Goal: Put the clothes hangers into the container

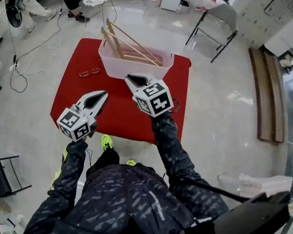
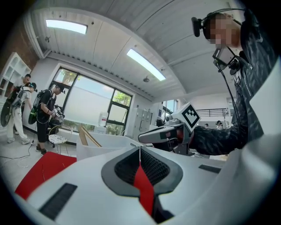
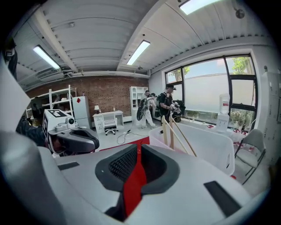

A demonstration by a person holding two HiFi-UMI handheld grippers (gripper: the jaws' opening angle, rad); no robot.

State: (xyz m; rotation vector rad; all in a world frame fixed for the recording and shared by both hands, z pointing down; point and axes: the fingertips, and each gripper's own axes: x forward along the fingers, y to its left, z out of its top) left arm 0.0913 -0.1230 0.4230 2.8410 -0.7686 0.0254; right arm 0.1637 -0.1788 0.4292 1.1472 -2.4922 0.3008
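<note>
On the red mat [image 1: 67, 92] stands the white container [image 1: 129, 67], with the wooden hangers [image 1: 133, 49] leaning inside it, ends poking above the rim. They look light, stiff and smooth, best pinched across a straight bar. Both the left gripper [image 1: 104, 95] and right gripper [image 1: 129, 79] hover just short of the container, jaws together on nothing

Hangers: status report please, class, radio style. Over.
Shut and empty: left claw, right claw. Wooden hangers in white container on red mat. Nothing between claws and container.
</note>
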